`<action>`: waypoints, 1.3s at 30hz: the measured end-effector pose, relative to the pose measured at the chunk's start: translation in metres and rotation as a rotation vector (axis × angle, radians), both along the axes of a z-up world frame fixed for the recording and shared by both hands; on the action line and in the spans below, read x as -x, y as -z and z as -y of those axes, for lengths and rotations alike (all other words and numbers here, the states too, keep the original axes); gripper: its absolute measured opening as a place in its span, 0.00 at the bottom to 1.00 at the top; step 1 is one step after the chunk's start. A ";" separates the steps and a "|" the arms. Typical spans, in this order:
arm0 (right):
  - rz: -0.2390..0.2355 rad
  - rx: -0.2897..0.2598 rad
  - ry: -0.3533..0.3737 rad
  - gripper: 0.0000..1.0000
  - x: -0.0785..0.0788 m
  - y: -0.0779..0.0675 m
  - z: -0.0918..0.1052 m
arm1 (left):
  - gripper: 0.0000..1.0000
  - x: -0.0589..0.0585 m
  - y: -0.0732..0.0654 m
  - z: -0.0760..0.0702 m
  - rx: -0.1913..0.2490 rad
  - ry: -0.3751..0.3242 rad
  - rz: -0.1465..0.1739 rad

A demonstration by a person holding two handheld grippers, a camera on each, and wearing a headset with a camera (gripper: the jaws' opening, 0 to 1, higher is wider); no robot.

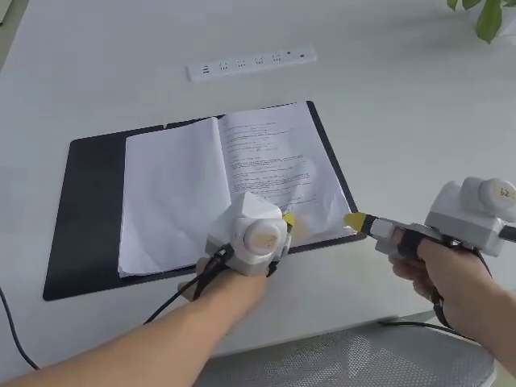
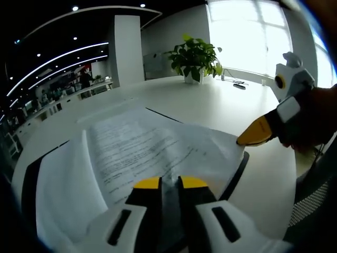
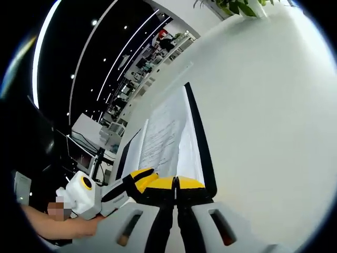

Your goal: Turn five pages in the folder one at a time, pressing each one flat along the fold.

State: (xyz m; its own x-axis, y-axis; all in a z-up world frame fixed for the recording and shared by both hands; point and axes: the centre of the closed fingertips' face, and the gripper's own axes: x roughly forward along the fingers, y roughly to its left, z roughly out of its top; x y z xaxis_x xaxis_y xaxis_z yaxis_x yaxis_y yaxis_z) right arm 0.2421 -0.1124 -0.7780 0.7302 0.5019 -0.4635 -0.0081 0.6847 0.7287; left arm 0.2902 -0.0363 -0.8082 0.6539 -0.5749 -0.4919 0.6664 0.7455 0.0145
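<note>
Saw a thin black folder (image 1: 89, 210) lying open and flat on a smooth white table (image 1: 387, 105), rectangular and matte, with square corners. Found white sheets inside it: a blank page (image 1: 173, 193) on the left, bowed up slightly toward the fold, and a printed page (image 1: 270, 161) on the right, covered in fine lines of text too small to read. Noted bare black cover showing wide at the left and only as a narrow strip along the right and near edges.

Found the left gripper (image 1: 286, 219), white-bodied with yellow tips, over the near part of the printed page, a little right of the fold, jaws drawn together with at most a slit between them. Could not tell for certain about contact with the paper. Found the right gripper (image 1: 355, 219) at the near right corner of the printed page, yellow tips closed flat against each other. Could not tell about any paper pinched between them.

Saw a long white power strip (image 1: 251, 62) well beyond the far edge of the folder, green leaves of a plant (image 1: 484, 12) at the far right corner, a dark cable (image 1: 12, 330) at the near left, and a grey mesh chair (image 1: 347, 359) below the near table edge. Noted open tabletop on the right and far sides of the folder.
</note>
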 end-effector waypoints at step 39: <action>0.297 -0.066 -0.362 0.00 -0.004 -0.124 -0.173 | 0.10 0.030 -0.140 -0.174 0.149 -0.160 0.094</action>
State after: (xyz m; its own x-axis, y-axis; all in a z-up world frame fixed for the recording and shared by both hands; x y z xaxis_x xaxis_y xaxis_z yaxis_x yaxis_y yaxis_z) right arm 0.2463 0.0601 -0.6541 0.5991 0.7700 -0.2193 -0.4528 0.5518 0.7004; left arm 0.2601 0.1373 -0.6685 0.7812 -0.5221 -0.3422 0.5408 0.8399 -0.0469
